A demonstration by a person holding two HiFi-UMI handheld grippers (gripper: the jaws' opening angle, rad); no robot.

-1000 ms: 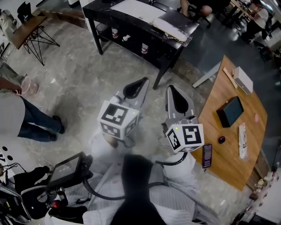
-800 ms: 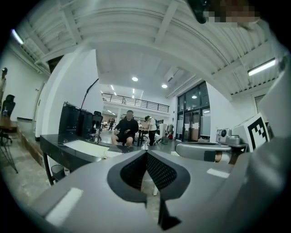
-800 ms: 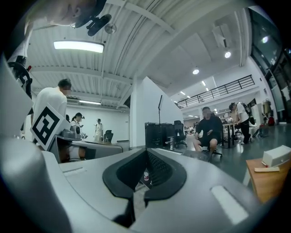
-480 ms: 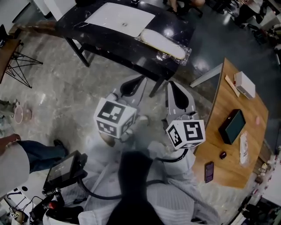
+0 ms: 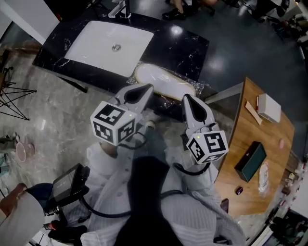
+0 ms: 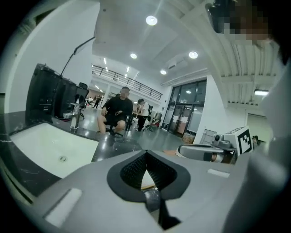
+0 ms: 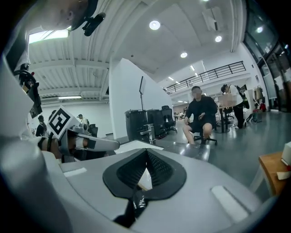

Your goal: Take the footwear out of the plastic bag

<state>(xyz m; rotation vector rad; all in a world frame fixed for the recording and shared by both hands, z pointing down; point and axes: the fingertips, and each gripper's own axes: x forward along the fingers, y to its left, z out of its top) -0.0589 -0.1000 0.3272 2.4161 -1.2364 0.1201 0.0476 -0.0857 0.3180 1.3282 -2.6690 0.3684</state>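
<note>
A clear plastic bag (image 5: 163, 82) with a long white piece of footwear inside lies on the near edge of a black counter (image 5: 185, 45). My left gripper (image 5: 146, 88) is shut and empty, its tip just short of the bag's left end. My right gripper (image 5: 186, 97) is also shut and empty, just short of the bag's right end. In the left gripper view the jaws (image 6: 145, 155) meet at the tip, and the right gripper (image 6: 202, 153) shows beside them. The right gripper view likewise has closed jaws (image 7: 146, 153), with the left gripper (image 7: 88, 143) off to one side.
A white sink (image 5: 113, 41) with a faucet (image 5: 122, 7) is set into the counter left of the bag. A wooden table (image 5: 262, 134) at the right carries a white box (image 5: 268, 107) and a dark box (image 5: 250, 161). Beyond the counter a person (image 6: 117, 109) sits on a chair.
Both grippers have travelled forward across the floor to the black counter. The bag, far ahead a second ago, now lies right in front of their tips. Both jaws stayed shut.
</note>
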